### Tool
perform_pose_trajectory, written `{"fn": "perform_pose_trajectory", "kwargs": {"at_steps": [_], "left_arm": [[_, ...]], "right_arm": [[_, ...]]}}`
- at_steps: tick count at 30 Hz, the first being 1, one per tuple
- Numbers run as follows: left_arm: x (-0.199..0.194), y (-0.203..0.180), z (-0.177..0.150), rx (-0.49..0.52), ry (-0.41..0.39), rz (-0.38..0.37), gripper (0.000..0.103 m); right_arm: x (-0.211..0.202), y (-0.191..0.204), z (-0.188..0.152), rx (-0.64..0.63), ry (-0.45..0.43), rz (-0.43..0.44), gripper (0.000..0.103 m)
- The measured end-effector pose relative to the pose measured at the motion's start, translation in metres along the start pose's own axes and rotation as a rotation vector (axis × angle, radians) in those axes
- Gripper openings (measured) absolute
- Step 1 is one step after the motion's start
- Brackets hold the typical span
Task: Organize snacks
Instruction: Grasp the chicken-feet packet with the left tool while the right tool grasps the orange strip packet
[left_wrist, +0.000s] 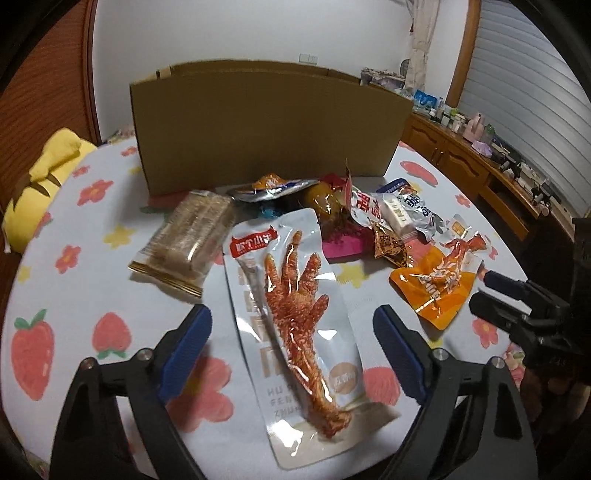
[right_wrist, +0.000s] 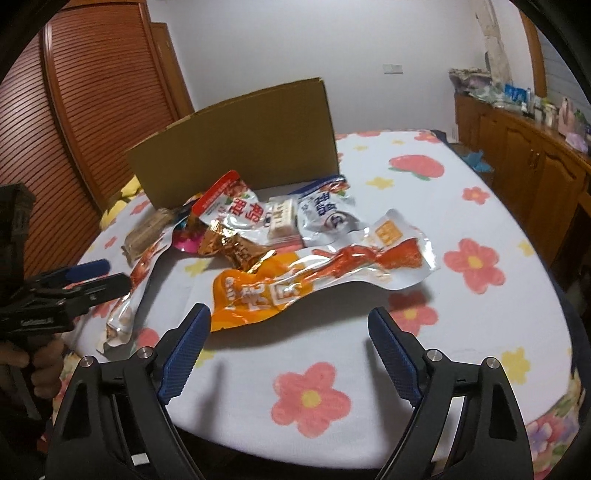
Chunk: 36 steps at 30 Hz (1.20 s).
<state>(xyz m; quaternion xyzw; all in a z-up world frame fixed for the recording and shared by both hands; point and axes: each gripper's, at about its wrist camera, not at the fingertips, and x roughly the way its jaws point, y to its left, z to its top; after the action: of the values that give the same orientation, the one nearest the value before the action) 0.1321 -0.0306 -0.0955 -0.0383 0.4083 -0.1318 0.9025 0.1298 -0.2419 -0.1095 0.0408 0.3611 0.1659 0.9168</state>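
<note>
Snack packets lie in a loose pile on the flowered tablecloth in front of a brown cardboard box. A long clear chicken-foot packet lies between the fingers of my open left gripper. An orange chicken-foot packet lies just ahead of my open, empty right gripper; it also shows in the left wrist view. A wrapped cake, a red-and-white packet and a blue-and-white packet lie nearer the box.
A yellow plush toy sits at the table's left edge. A wooden sideboard with bottles stands at the right. The right gripper shows at the right edge of the left wrist view; the left gripper shows at the left of the right wrist view.
</note>
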Motion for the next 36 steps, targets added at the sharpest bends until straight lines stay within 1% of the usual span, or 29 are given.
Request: {"fn": "perform_pose_trajectory", "kwargs": {"at_steps": [2,5,8,10,14,17,24,31,36], "left_arm": [[0.005,0.003,0.002,-0.017,0.016,-0.009,0.082],[0.011,0.011,0.006,-0.059,0.036,-0.029,0.078],[0.017,0.018,0.008,-0.092,0.058,-0.047,0.078],[0.018,0.018,0.01,-0.096,0.062,-0.049,0.078],[0.02,0.015,0.012,-0.089,0.073,-0.04,0.077],[0.021,0.012,0.012,-0.067,0.08,-0.031,0.073],[0.023,0.003,0.012,-0.015,0.094,0.0,0.073],[0.018,0.004,0.009,0.014,0.079,-0.007,0.069],[0.013,0.007,0.007,0.008,0.072,-0.009,0.068]], "right_arm": [[0.005,0.001,0.002,0.005,0.012,0.011,0.088],[0.012,-0.001,0.007,0.01,0.019,0.004,0.088],[0.017,-0.004,0.012,0.023,0.02,0.001,0.088],[0.019,-0.006,0.017,0.032,0.021,-0.002,0.088],[0.024,-0.008,0.023,0.038,0.023,-0.02,0.088],[0.027,-0.009,0.028,0.038,0.025,-0.034,0.088],[0.037,-0.007,0.039,0.016,0.042,-0.09,0.088],[0.05,-0.009,0.04,0.003,0.074,-0.131,0.088],[0.054,-0.011,0.04,-0.021,0.088,-0.159,0.088]]}}
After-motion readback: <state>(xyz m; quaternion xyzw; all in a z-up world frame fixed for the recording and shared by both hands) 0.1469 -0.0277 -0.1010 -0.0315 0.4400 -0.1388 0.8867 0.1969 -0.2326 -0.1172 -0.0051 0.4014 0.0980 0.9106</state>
